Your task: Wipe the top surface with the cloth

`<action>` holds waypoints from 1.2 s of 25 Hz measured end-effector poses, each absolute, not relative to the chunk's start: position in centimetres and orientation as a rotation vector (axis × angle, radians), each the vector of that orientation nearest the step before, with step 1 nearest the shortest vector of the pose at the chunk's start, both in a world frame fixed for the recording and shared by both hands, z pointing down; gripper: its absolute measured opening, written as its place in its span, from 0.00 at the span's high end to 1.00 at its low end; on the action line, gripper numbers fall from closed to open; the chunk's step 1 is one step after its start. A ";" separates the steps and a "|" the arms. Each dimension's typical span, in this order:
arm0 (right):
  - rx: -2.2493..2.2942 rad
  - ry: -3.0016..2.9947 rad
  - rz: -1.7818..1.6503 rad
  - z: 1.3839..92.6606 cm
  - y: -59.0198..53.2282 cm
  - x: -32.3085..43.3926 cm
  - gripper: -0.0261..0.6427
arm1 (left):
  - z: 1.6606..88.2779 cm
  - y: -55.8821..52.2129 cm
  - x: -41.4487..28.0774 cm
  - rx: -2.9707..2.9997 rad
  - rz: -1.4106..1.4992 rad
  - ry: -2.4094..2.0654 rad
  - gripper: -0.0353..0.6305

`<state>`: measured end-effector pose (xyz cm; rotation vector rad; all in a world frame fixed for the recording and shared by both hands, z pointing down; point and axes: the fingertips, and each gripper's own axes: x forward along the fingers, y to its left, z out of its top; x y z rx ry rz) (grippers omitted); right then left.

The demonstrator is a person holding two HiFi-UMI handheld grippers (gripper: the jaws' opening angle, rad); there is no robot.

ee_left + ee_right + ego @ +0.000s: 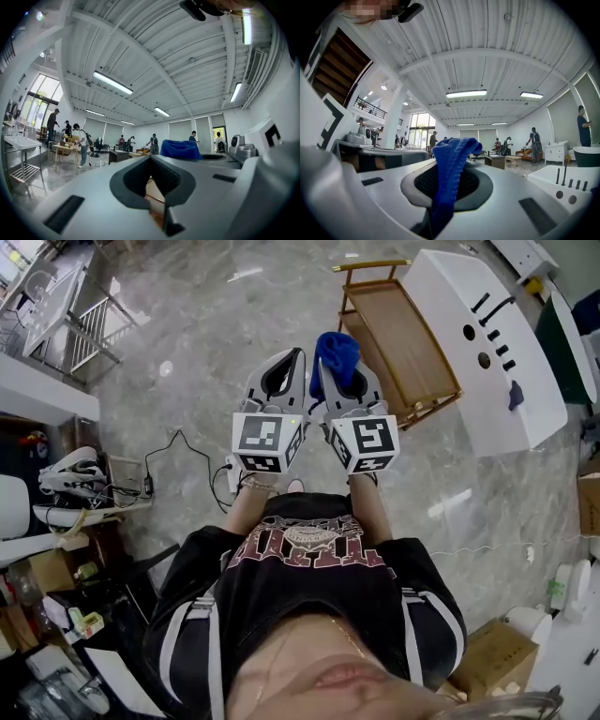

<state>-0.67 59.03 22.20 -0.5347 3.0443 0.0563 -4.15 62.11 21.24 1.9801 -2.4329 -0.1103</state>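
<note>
Fingers [379, 197] of right gripper [454, 157] tight on cloth [447, 180] — left gripper [151, 158] seemingly closed.

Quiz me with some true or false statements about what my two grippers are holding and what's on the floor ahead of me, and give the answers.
1. The right gripper is shut on the blue cloth. True.
2. The left gripper holds a second cloth. False: its jaws are together with nothing between them.
3. The cloth is spread flat on the wooden cart. False: it is bunched up in the right gripper's jaws, not laid on the cart.
4. A white unit with black slots stands beside the wooden cart. True.
</note>
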 end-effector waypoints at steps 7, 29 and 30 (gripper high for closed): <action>-0.624 3.056 0.036 23.0 57.4 -2.5 0.88 | 22.7 60.4 -6.7 1.995 -0.075 -2.362 0.88; -0.496 3.103 0.055 22.4 45.3 -14.2 0.88 | 21.6 48.2 -17.3 1.933 -0.072 -2.435 0.88; -0.493 3.098 0.061 22.3 44.3 -14.7 0.88 | 21.5 47.2 -17.8 1.933 -0.072 -2.439 0.88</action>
